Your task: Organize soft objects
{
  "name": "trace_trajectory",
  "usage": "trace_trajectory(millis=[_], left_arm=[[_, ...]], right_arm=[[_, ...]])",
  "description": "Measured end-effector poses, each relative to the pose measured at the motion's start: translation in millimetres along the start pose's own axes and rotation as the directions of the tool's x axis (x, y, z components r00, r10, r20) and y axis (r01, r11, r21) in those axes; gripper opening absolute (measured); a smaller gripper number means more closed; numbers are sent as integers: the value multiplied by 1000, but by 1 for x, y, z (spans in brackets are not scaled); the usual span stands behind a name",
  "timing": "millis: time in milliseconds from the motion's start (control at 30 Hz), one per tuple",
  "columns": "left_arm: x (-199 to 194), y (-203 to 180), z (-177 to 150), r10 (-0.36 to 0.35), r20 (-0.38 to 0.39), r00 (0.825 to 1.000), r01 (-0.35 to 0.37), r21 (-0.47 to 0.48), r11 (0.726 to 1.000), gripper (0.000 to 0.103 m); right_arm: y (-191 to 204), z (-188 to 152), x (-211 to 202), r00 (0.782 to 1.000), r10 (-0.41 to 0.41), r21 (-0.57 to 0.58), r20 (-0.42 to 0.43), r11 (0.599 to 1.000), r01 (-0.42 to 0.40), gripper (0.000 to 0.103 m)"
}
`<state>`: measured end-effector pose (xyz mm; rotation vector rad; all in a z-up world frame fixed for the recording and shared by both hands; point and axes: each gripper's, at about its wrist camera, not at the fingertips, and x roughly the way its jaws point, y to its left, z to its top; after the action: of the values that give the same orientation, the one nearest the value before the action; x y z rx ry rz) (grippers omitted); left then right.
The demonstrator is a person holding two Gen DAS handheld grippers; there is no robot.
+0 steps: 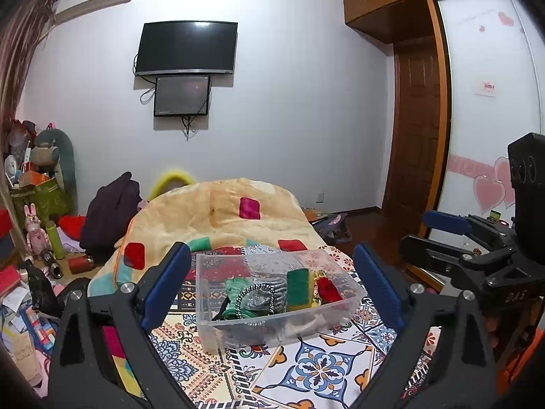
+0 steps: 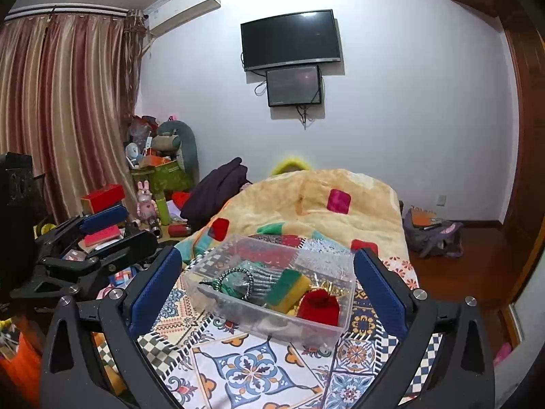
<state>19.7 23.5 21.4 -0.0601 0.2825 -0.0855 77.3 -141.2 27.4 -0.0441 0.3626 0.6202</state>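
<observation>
Right now both hand-held grippers hang above the bed, spread wide and holding nothing. The left hand-held gripper (image 1: 270, 284) frames the clear bin (image 1: 218, 320) between its blue pads (image 1: 165, 286), and the right hand-held gripper (image 2: 267, 291) does the same from a slightly different angle, so each camera looks straight down its fingers at the bin. In each view the other tool shows at the edge, also with fingers apart.

The bin (image 2: 337, 330) sits on the patterned bedspread (image 2: 252, 371), just in front of a bunched-up yellow quilt (image 2: 306, 204). All the soft things I can see are inside it: a green-and-yellow sponge (image 2: 286, 288) standing near the middle, a red pouch (image 2: 318, 306) against the near right wall, a green cloth (image 1: 235, 294) toward the left with a dark beaded ring (image 2: 235, 283) lying over it, and a silvery grey striped piece (image 1: 264, 298) between cloth and sponge. Something gold and crinkly (image 2: 328, 286) peeks out behind the pouch; I cannot tell what it is.

Nothing soft lies loose on the bedspread near the bin, so my guess is that either the gathering is done or the things are about to be taken out and sorted. The wide spread suits either: ready to close on a bulky, squashy item. The sponge stands highest and looks the easiest first pick; the ring draped on the cloth could snag and come up with it.
</observation>
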Motion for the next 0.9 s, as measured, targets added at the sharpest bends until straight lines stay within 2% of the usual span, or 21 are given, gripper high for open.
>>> trace_trajectory(millis=[900], left_arm=[[7,3,-7,14,-23,1000,-14,0,1000,97]], right_arm=[[-3,-4,-11,1000,7,24,2,1000,-7,101]])
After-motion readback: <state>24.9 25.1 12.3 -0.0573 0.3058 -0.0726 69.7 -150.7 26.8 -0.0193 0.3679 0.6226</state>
